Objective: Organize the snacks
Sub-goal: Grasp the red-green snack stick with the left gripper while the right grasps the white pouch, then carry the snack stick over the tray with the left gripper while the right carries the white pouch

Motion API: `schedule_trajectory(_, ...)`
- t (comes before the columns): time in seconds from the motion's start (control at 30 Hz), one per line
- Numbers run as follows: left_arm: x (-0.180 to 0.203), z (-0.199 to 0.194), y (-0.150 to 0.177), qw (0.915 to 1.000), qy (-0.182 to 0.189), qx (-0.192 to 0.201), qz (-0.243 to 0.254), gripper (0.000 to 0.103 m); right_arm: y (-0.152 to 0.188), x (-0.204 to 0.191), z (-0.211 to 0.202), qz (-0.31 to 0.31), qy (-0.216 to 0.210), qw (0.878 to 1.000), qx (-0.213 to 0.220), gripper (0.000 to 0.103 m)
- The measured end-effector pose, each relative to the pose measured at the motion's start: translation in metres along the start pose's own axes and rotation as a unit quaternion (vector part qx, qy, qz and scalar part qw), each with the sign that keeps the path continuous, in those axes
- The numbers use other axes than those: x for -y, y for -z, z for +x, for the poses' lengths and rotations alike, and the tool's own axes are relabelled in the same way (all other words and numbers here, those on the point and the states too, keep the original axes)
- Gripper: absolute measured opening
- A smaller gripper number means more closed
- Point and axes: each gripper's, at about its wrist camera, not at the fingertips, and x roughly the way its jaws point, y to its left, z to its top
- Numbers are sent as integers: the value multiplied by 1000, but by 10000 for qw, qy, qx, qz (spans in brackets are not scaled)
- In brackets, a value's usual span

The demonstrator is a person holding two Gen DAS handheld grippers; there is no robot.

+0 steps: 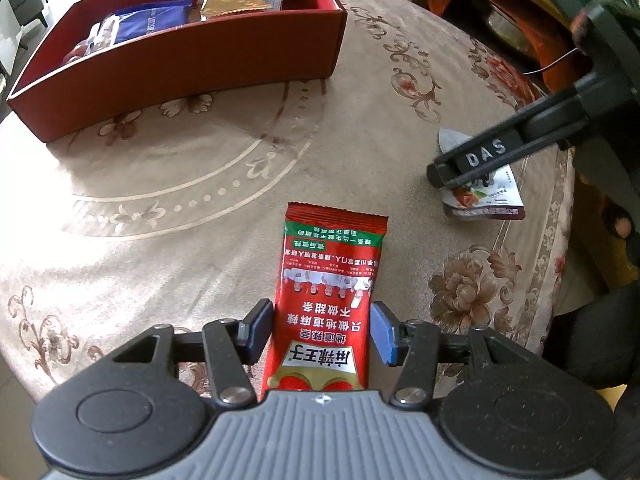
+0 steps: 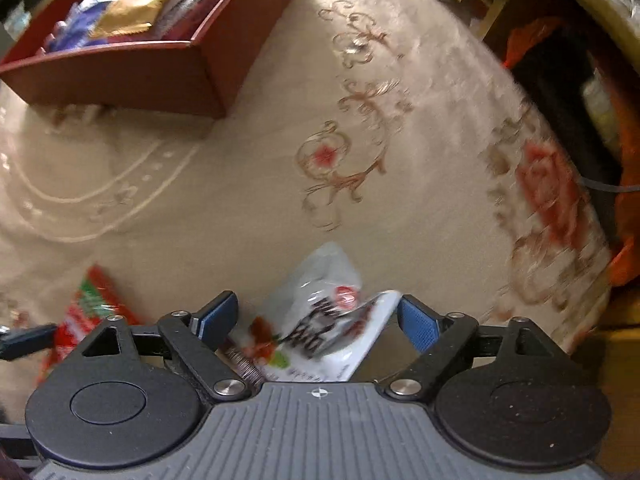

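Note:
A red snack packet (image 1: 326,300) lies on the patterned tablecloth between the open fingers of my left gripper (image 1: 322,330); the pads stand just beside its edges. It also shows at the left of the right wrist view (image 2: 86,312). A white snack pouch (image 2: 320,320) lies between the open fingers of my right gripper (image 2: 316,322), untouched as far as I can tell. In the left wrist view the right gripper (image 1: 440,178) hangs over that pouch (image 1: 486,196). A red box (image 1: 192,52) at the far left holds several packets.
The round table's cloth (image 1: 200,184) runs to an edge at the right (image 2: 580,240). Beyond it lie orange and dark items (image 2: 624,208). The red box also shows in the right wrist view (image 2: 160,76) at the top left.

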Motion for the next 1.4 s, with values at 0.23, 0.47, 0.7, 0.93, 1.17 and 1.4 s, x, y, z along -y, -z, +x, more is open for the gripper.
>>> schedule_trajectory(0.23,-1,1,0,10000,11,-20,-30,52,13,1,-4,-107,211,9997,-96,91)
schedule_trajectory(0.47,-2,1,0,10000,50,-11,-63,53,7,-16,-4,-648,741,9951,28,103)
schedule_trajectory(0.7,2,2,-2,10000,-45,-60,-53,53,19,-2,-13,-461,-81,9988,165,66)
schedule_trajectory(0.93,-8,-6,-8,9994,60,70,-333,32,30,-13,-26,-596,-232,9971,411,61)
schedule_trajectory(1.17,-13,-4,-11,9981,8,122,-611,24,28,-2,-30,-149,-795,9938,766,61)
schedule_trajectory(1.4,18,4,-11,9999,-19,61,-134,69,26,8,-37,11,-983,9907,942,62)
